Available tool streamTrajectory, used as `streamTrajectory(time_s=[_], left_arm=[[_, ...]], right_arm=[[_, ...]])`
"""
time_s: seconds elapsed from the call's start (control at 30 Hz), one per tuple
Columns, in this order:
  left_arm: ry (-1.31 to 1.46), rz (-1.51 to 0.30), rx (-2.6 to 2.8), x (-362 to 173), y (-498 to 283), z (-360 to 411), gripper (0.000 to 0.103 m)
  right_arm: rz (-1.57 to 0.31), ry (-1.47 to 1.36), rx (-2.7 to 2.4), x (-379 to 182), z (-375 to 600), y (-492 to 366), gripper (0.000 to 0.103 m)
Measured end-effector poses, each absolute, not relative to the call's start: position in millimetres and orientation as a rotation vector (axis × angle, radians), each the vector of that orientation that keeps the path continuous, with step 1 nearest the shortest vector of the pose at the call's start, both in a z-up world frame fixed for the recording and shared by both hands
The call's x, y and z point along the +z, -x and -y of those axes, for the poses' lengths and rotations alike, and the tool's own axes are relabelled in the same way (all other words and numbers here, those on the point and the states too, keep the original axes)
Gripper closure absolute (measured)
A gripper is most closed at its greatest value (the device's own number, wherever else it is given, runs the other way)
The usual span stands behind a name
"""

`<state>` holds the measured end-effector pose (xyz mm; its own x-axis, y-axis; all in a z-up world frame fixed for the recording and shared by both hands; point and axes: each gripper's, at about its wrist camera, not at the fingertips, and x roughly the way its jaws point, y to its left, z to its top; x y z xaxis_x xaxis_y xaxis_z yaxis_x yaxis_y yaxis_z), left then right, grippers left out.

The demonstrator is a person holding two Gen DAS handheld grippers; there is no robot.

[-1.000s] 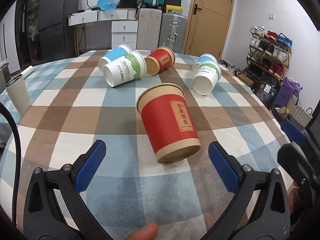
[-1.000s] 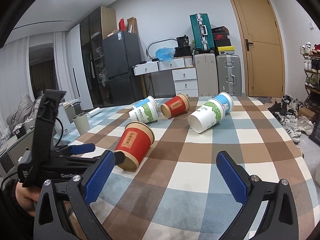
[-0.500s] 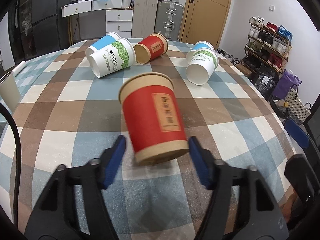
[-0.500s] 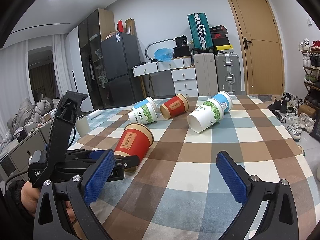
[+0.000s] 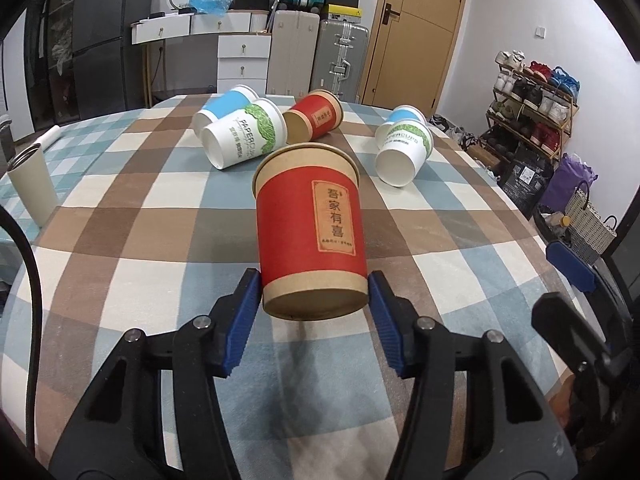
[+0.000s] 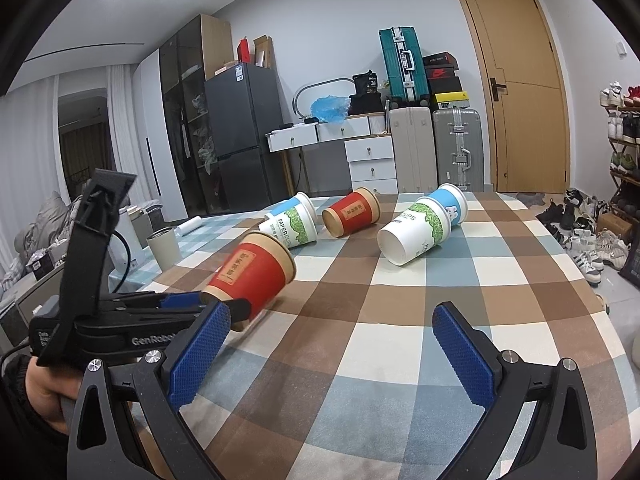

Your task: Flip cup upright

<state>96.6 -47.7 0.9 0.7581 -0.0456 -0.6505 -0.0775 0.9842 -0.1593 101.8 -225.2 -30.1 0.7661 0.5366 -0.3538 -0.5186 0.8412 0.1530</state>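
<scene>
Clamped moments after the left gripper (image 5: 314, 300) closed in, the red paper cup (image 5: 310, 226) now tilts mouth-away, its base end pinched between the blue pads (image 5: 242, 318) above the checked tablecloth (image 5: 160, 224). At right, the right gripper (image 6: 334, 354) hangs spread wide, gripping nothing. Four more cups lie tipped farther back.

"PAPERCUPS" on white cup (image 5: 404, 148); probably "GenRobot" on left gripper (image 6: 224, 304)

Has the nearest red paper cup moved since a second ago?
Yes. The red paper cup, clamped by the left gripper, has tilted up off the checked tablecloth.
</scene>
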Motion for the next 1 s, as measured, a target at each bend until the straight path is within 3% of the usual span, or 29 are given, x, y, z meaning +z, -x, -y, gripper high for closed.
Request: streamTrajectory(time_s=[1.0], left_arm=[[0.201,-0.680,0.006,3.0,4.8,50.9,0.051]], right_arm=[[-0.395,-0.003,0.599,-35.3,209.9,-80.8,0.000]])
